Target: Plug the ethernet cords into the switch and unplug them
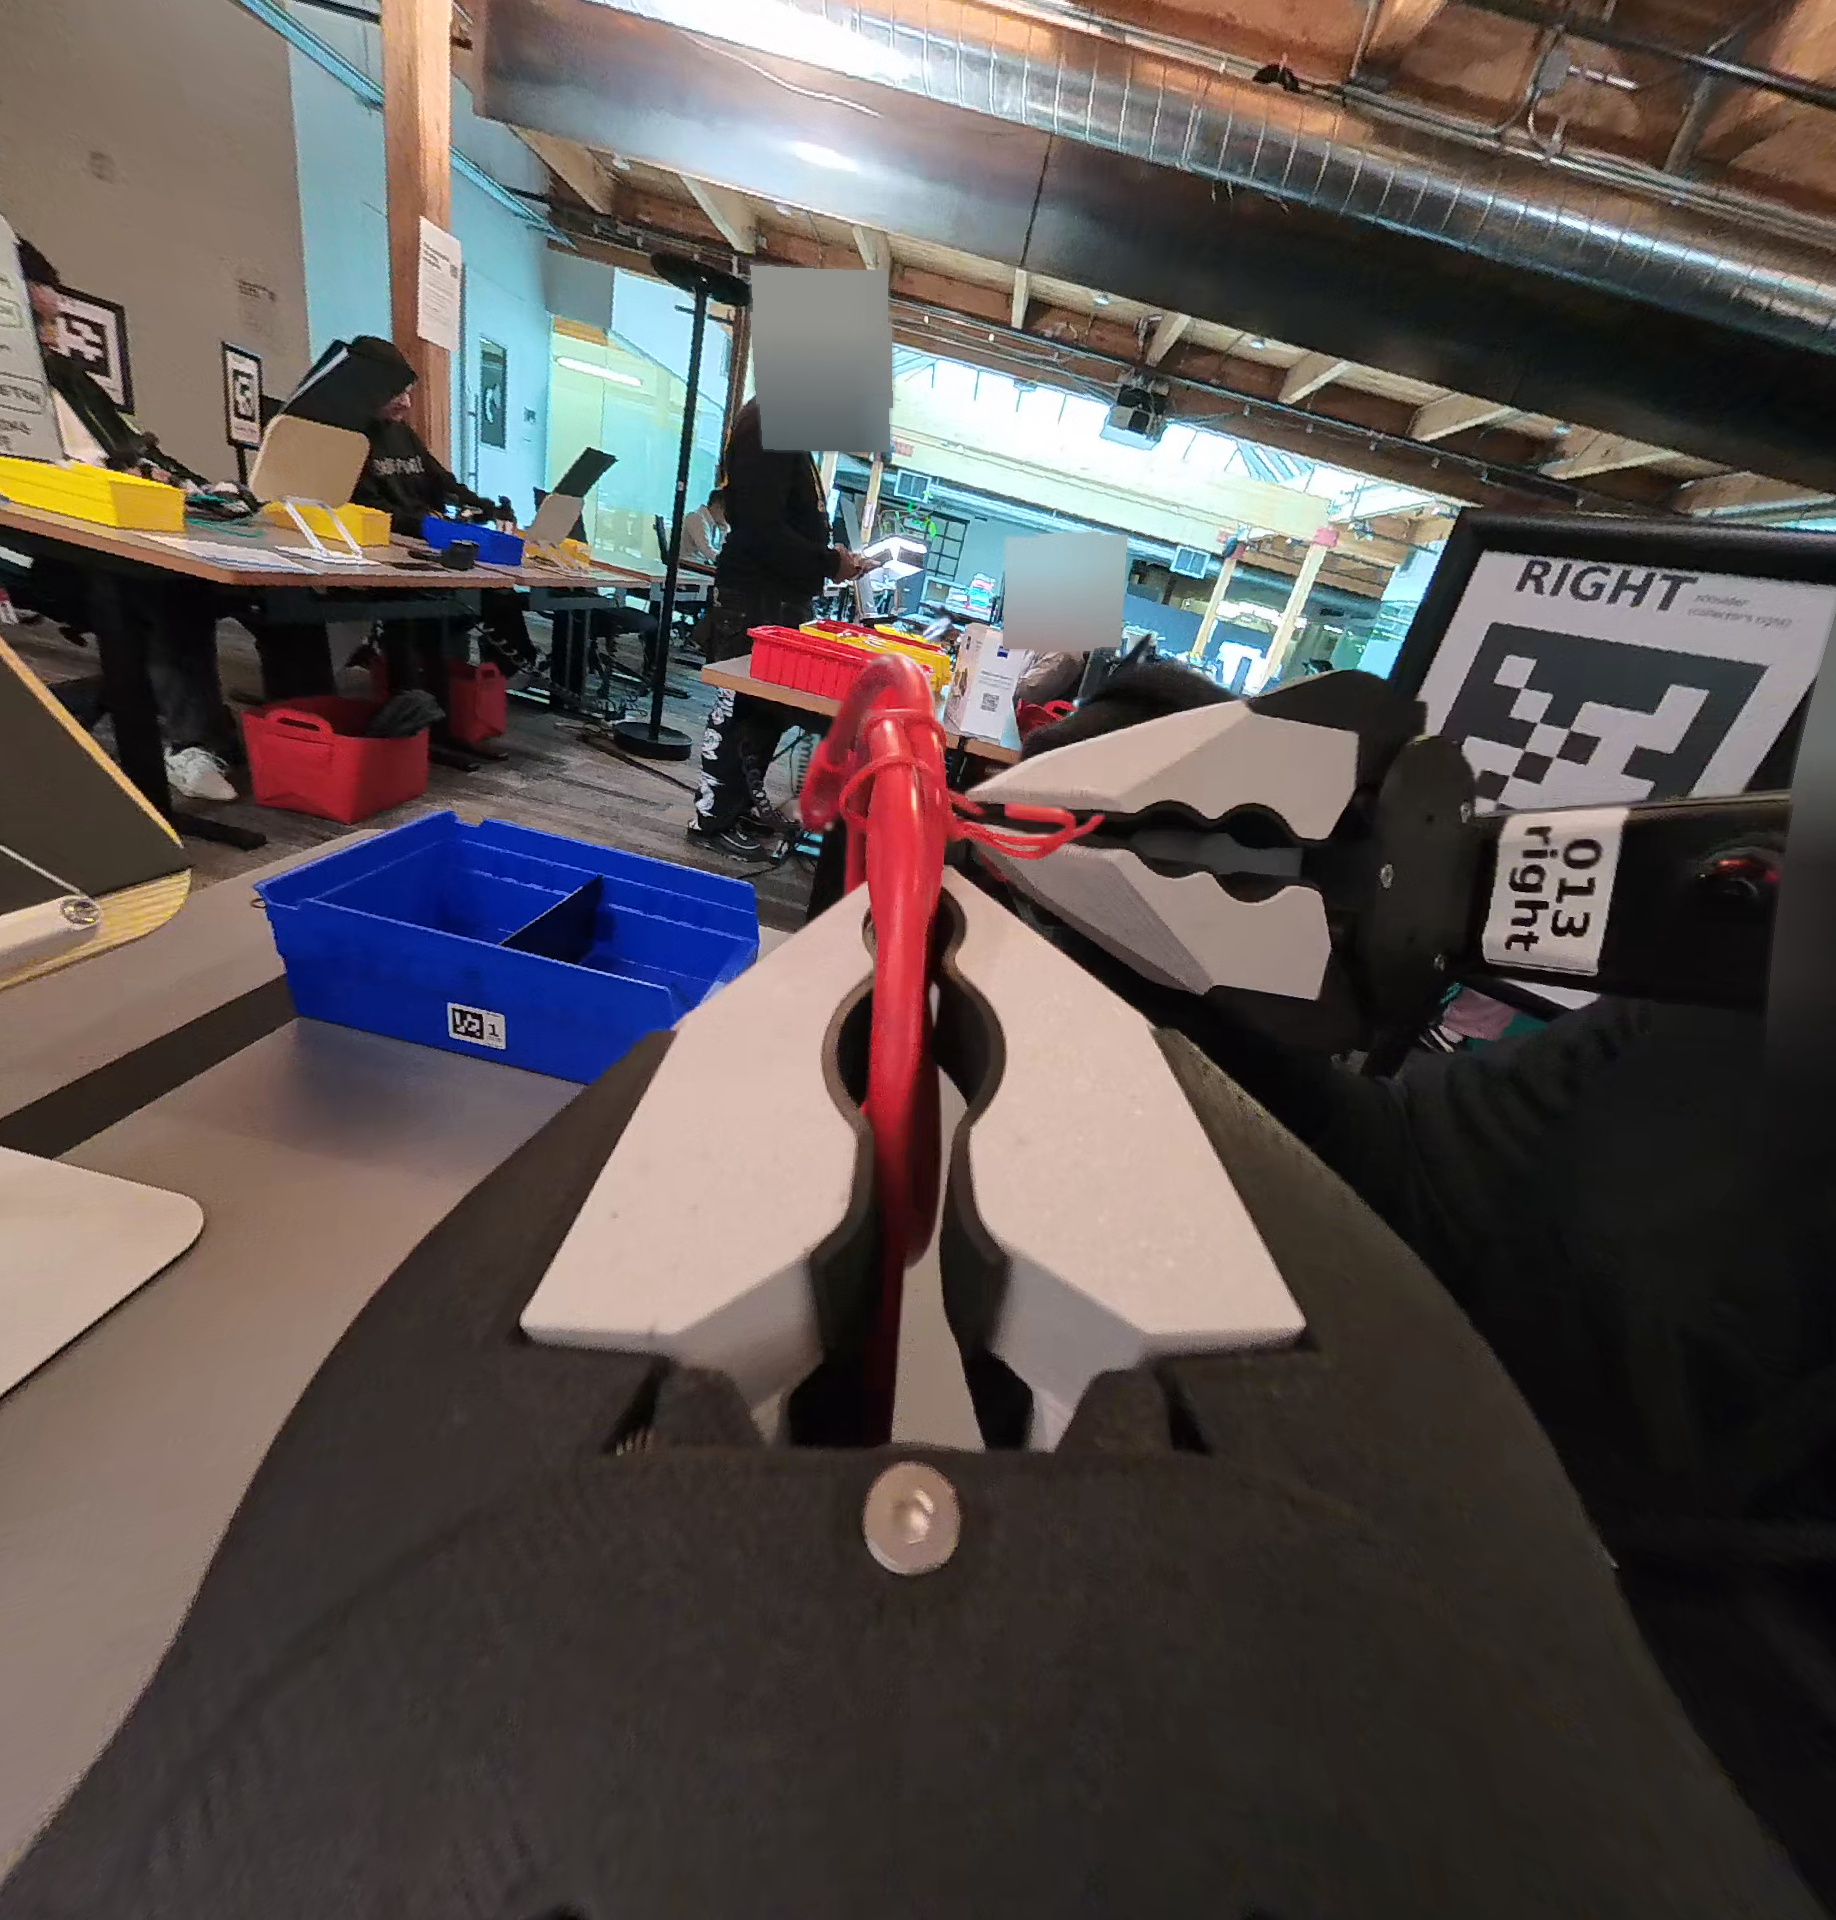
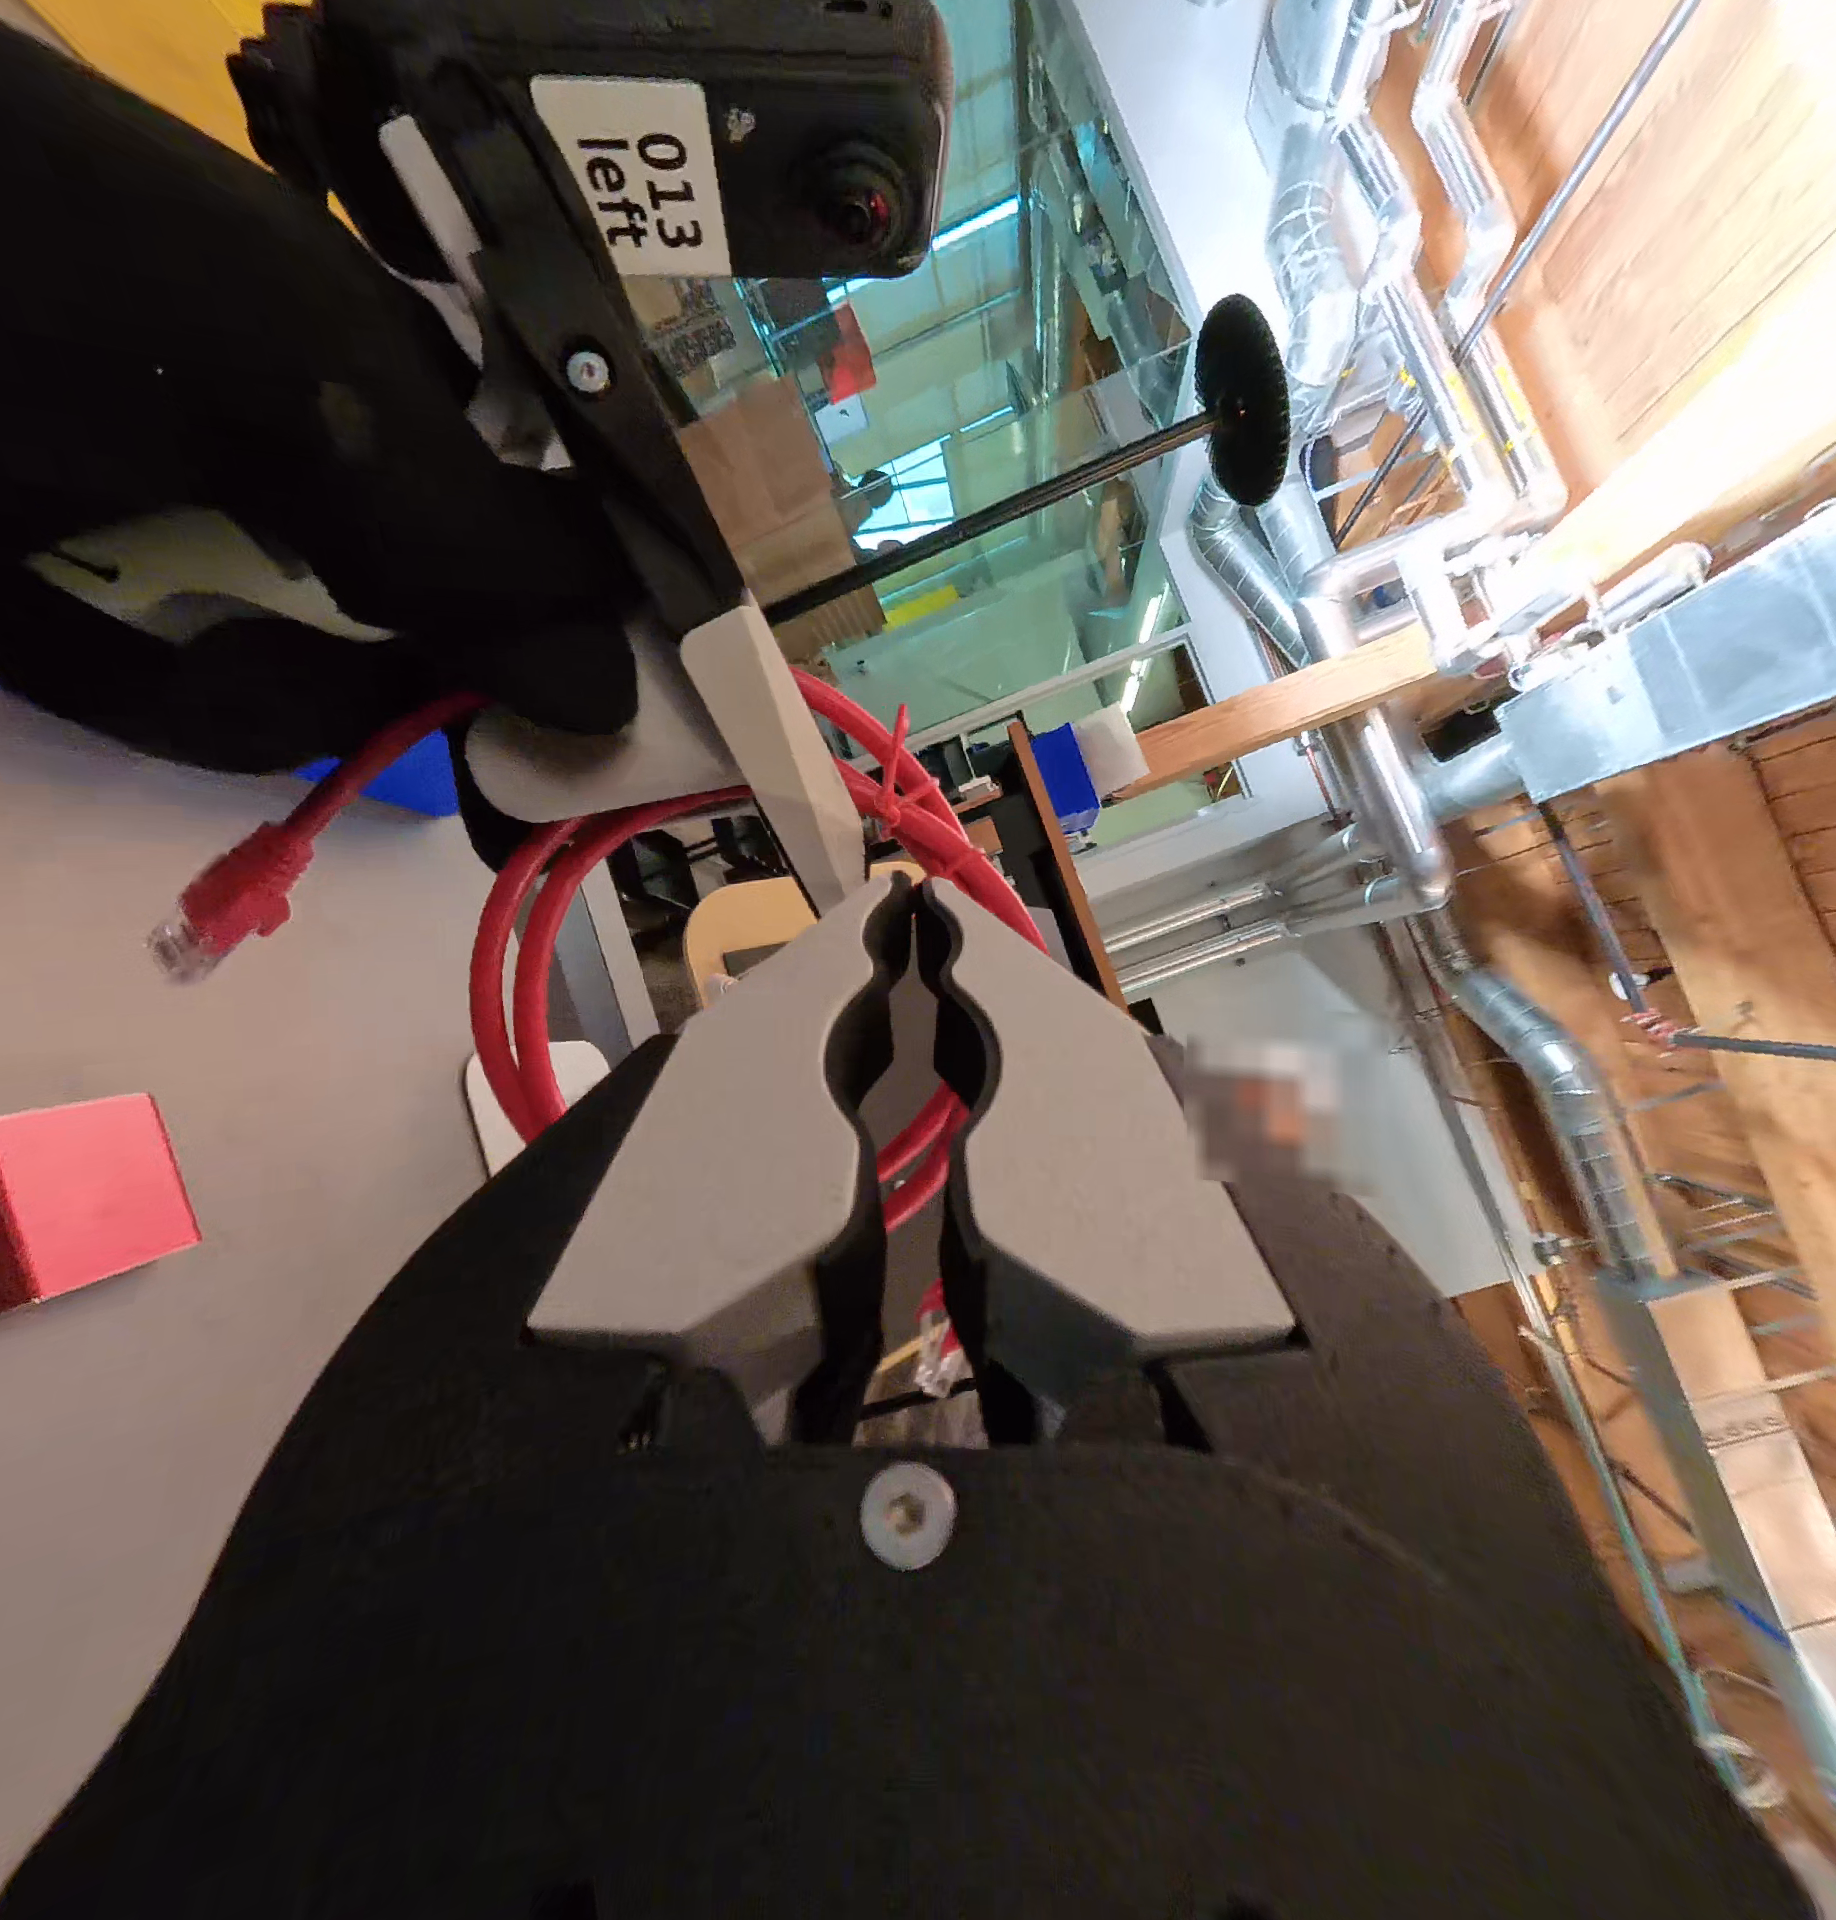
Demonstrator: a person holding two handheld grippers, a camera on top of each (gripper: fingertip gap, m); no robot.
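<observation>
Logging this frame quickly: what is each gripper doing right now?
Left gripper: shut on the coiled red ethernet cord.
Right gripper: shut on the cord's red tie.

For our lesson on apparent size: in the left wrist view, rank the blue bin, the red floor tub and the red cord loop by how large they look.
1. blue bin, plainly largest.
2. red cord loop and red floor tub: similar in extent, and the cord is far nearer the camera, so unranked.

left gripper (image 1: 906,914) closed, fingers pointing up and forward. right gripper (image 2: 906,888) closed at the tips, rolled sideways, tips right beside the left's.
</observation>
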